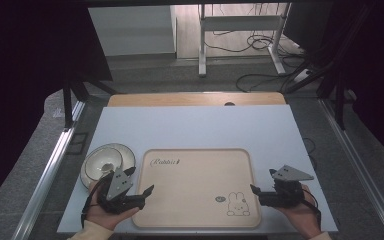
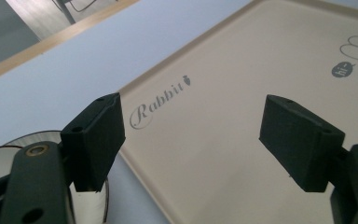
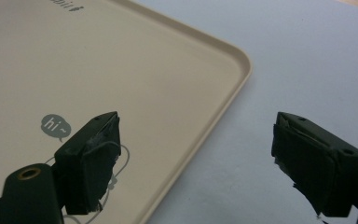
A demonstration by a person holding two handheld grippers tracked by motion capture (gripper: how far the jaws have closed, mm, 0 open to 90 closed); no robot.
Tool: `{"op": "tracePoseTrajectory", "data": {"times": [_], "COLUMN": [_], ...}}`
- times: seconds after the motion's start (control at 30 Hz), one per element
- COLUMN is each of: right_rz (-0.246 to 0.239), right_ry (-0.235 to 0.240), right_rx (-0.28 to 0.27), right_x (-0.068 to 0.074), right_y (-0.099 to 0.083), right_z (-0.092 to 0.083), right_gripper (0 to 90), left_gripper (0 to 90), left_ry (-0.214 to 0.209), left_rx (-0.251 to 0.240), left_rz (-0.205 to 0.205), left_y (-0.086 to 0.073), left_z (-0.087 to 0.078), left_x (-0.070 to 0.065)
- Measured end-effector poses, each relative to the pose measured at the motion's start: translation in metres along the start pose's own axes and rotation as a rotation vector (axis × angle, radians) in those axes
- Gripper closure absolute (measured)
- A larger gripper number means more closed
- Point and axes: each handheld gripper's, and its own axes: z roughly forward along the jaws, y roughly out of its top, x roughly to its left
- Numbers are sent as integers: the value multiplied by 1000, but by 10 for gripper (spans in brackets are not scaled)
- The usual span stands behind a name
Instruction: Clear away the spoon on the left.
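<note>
Over the tray's [image 1: 195, 185] left edge the left gripper [image 1: 142, 192] gapes wide, bowl [image 1: 105, 162] just beside; right gripper [image 1: 260, 192] wide astride the right rim; bare table [image 1: 195, 127] beyond

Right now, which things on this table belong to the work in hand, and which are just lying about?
In play:
- beige rectangular rabbit-print tray
- left gripper, open at the tray's left edge
- right gripper, open at its right edge

Probably lying about:
- white round ceramic bowl, left of the tray
- cables on the floor
</note>
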Motion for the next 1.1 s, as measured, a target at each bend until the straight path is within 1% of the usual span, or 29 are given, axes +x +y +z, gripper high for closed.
{"op": "tracePoseTrajectory", "data": {"times": [0.1, 0.17, 0.23, 0.3, 0.53, 0.6, 0.67, 0.73, 0.87, 1.1], "right_rz": [2, 1, 1, 3, 13, 18, 20, 19, 10, 5], "right_ry": [-5, -16, -27, -32, -51, -56, -57, -54, -47, -39], "right_rx": [3, 0, -7, -9, -8, -9, -6, 0, 8, 11], "right_x": [-1, -1, 0, 0, -1, -2, -3, -3, -2, -1], "right_y": [0, 0, 1, 0, -2, -2, -2, -2, -1, 0], "right_z": [1, 1, -1, -1, -4, -5, -4, -2, 0, 2], "right_gripper": [159, 159, 159, 159, 160, 160, 160, 162, 164, 167], "left_gripper": [221, 221, 220, 218, 215, 214, 211, 210, 209, 214], "left_ry": [5, 8, 22, 22, 40, 51, 59, 68, 86, 123], "left_rx": [-12, -10, -14, -14, -24, -24, -31, -30, -33, -48], "left_rz": [-18, -15, -14, -13, -28, -31, -34, -28, -33, -56], "left_y": [3, 4, 7, 8, 13, 13, 15, 16, 16, 13], "left_z": [-5, -7, -12, -14, -24, -27, -30, -33, -38, -47], "left_x": [2, 3, 4, 5, 11, 12, 13, 14, 15, 20]}}
